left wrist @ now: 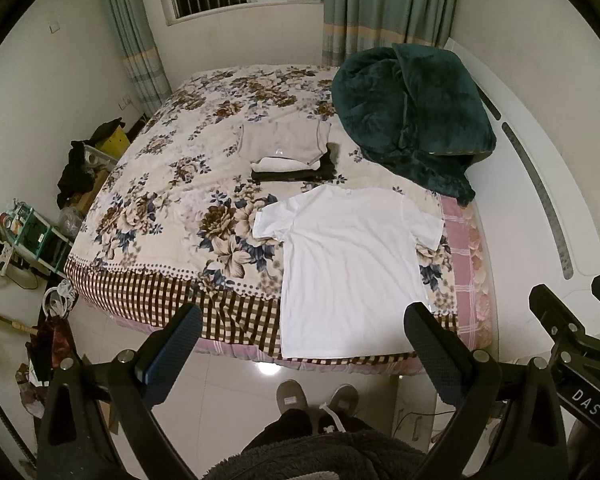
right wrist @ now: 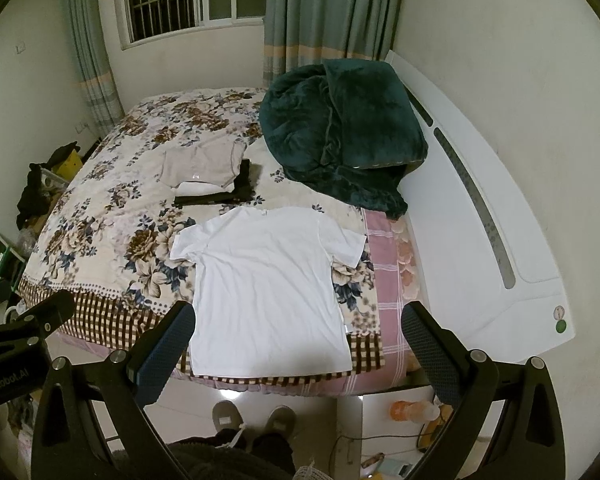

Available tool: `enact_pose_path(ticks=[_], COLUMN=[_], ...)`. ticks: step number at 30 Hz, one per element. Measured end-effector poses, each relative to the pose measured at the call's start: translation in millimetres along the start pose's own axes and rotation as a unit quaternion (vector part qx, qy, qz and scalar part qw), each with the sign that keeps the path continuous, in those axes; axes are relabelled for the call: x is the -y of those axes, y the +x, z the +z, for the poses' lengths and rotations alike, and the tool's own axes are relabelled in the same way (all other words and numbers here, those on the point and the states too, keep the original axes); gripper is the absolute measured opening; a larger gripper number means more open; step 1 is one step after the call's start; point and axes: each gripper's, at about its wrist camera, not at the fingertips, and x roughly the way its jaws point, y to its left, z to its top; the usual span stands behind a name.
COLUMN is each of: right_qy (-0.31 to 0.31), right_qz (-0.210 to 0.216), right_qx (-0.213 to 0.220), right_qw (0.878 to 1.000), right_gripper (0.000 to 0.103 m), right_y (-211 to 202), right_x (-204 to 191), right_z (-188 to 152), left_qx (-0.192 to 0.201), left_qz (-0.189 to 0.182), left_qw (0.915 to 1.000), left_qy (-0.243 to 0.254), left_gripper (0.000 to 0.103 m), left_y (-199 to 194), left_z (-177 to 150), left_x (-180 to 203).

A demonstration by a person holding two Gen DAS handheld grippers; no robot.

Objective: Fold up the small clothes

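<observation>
A white T-shirt (left wrist: pixel 348 268) lies flat and spread out on the floral bedspread (left wrist: pixel 172 200), hem at the near bed edge, collar away from me; it also shows in the right wrist view (right wrist: pixel 268 284). Behind it lies a small pile: a beige garment (left wrist: pixel 284 140), a folded white piece (left wrist: pixel 284 165) and a black garment (left wrist: pixel 300 174). The pile also shows in the right wrist view (right wrist: pixel 204 168). My left gripper (left wrist: pixel 304 320) is open and empty, held above the shirt's hem. My right gripper (right wrist: pixel 298 320) is open and empty, also above the hem.
A dark green plush blanket (left wrist: pixel 412 116) is heaped at the far right of the bed by the white headboard (right wrist: pixel 480 220). Clutter and a rack (left wrist: pixel 32 232) stand on the floor left. My feet (left wrist: pixel 316 396) are on the tiled floor at the bed edge.
</observation>
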Motion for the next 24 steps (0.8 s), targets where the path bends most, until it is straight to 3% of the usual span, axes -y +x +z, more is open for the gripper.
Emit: enact_pose_path(ticks=[13,17,24], right_qy=[0.0,0.0,-0.002], right_qz=[0.001,0.001,0.002], right_qx=[0.003,0.005,0.006], right_qw=[1.0,1.0,1.0], right_gripper=[0.103,0.103,0.103], right_y=[-4,-6,-12], right_x=[0,0,-4], right_z=[4,4,13], left_qx=[0.005,0.005,0.008], left_qz=[0.0,0.001,0.0], left_qw=[1.0,1.0,1.0], left_qy=[-0.001,-0.002,-0.002], left_gripper=[0.103,0.103,0.103], left_y=[-5,-13,-14], left_z=[9,27,23], left_x=[2,4,2])
